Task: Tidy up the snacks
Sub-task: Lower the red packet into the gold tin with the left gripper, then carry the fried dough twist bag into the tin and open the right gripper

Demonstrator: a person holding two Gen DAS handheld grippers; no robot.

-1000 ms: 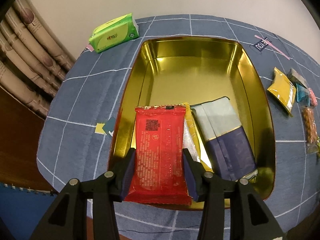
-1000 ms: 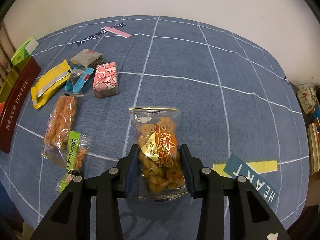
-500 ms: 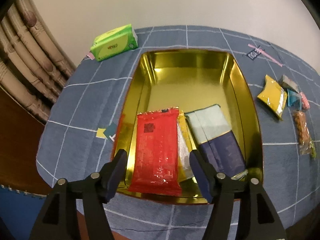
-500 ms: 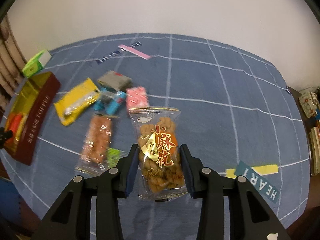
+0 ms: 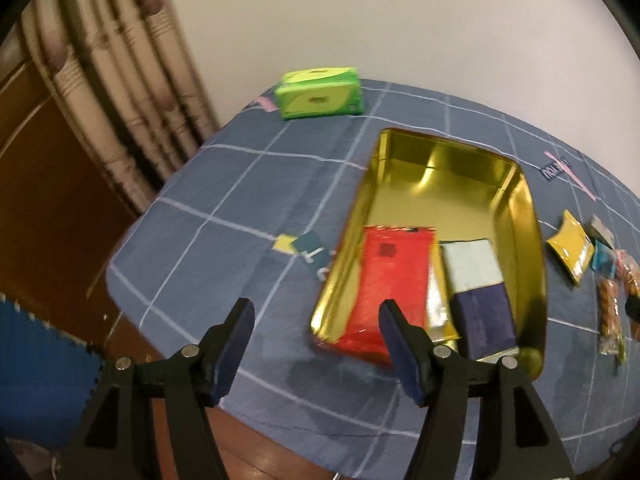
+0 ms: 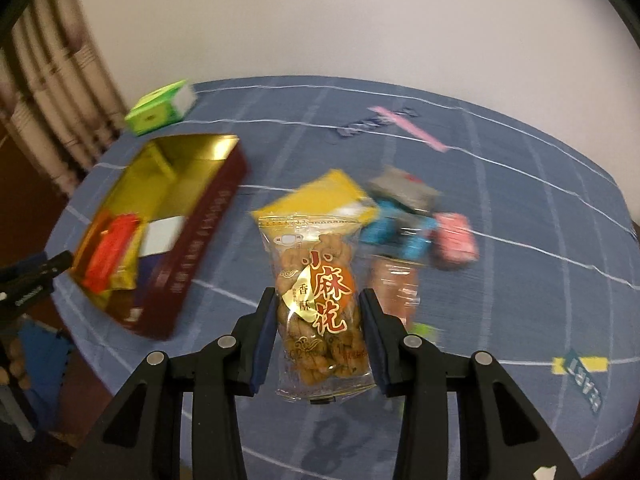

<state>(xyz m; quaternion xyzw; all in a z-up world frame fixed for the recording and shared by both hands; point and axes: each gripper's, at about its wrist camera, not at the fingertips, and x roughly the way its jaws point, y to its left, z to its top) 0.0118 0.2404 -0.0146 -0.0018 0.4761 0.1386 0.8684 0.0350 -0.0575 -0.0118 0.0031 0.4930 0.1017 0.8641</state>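
Observation:
A gold-lined tin box (image 5: 520, 184) with dark red sides (image 6: 200, 236) stands on the blue checked cloth. In it lie a red packet (image 5: 392, 276), a gold packet (image 5: 434, 300) and a pale blue and navy packet (image 5: 480, 296). My left gripper (image 5: 316, 316) is open and empty, held above the cloth's near edge, left of the box. My right gripper (image 6: 318, 304) is shut on a clear bag of fried dough twists (image 6: 320, 296) and holds it above the cloth, right of the box.
A green tissue pack (image 5: 320, 94) lies at the cloth's far left. Loose snacks lie right of the box: a yellow packet (image 6: 324, 196), a grey one (image 6: 404, 188), a blue one (image 6: 400, 232), a pink one (image 6: 456, 240), an orange twist bag (image 6: 394, 284). Curtains (image 5: 100, 92) hang at left.
My left gripper let go of the red packet in the box, opened, and drew back to the left. My right gripper lifted the dough twist bag and carried it left toward the box.

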